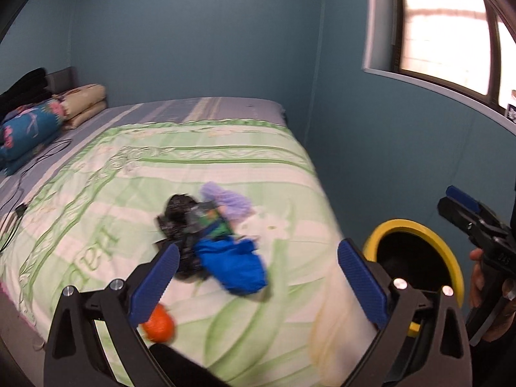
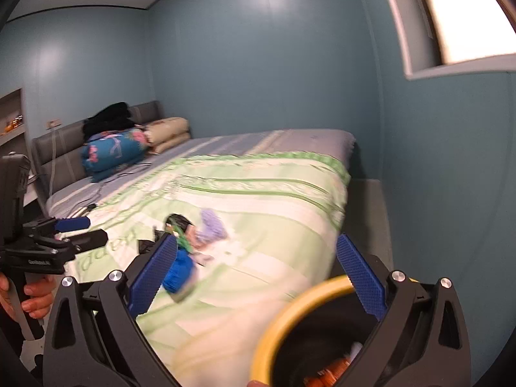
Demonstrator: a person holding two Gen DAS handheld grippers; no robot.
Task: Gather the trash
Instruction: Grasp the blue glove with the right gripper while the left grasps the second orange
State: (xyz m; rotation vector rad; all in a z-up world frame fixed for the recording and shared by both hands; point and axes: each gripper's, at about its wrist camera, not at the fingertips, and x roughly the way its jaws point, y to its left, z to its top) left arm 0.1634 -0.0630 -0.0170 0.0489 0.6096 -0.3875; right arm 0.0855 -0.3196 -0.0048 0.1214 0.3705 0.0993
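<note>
Trash point(image 1: 213, 235) lies in a blurred heap on the green quilt point(image 1: 96, 193) of the bed: black wrappers, a blue bag point(image 1: 232, 264), a lilac wad point(image 1: 230, 201), with an orange piece point(image 1: 159, 324) apart near the left tool point(image 1: 258, 277). Both tools stand wide apart, nothing between the pads. Beside the bed's corner sits a yellow-rimmed bin point(image 2: 309, 316), below the right tool point(image 2: 258, 274), orange scraps inside

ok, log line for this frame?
left gripper: open, empty | right gripper: open, empty | trash pile: on bed | orange scrap: on bed | yellow-rimmed bin: beside bed
</note>
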